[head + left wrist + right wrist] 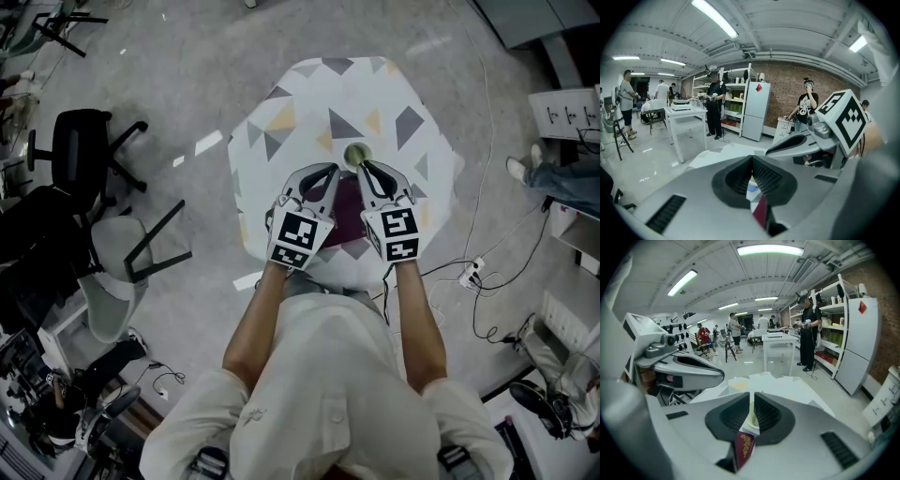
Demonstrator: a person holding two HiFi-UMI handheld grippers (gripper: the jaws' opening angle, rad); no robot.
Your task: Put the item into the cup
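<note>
Two grippers hang side by side over the small worktop [394, 94] with the patterned cloth, and nothing is in hand yet, so the task looks to be at its very start. The left gripper [330, 171] has its jaws drawn together at the tips and holds nothing. The right gripper [367, 167] is all but closed too, with only a thin slit between its pads. Through that slit its own view shows the pale cup [750, 422]. I judge the cup to stand just past the tips rather than pinched by them, though the head view puts the tips right at its edge.

The item, a maroon booklet [345, 208], lies flat on the cloth between and partly under the two grippers. It is on the person's side of the cup [357, 155], which stands upright near the middle of the worktop. Each gripper view catches the booklet low down beneath the jaws: a dark red edge in the left one [760, 211], and a cover with a gold emblem in the right one [744, 446].

The pick-up comes next, in my reading. One gripper has to open, tilt down and take the booklet by an edge, which is awkward for a thin thing lying flat on cloth. The booklet must then be stood on end to go into the narrow mouth of the cup, and the light cup may need steadying by the other gripper.
</note>
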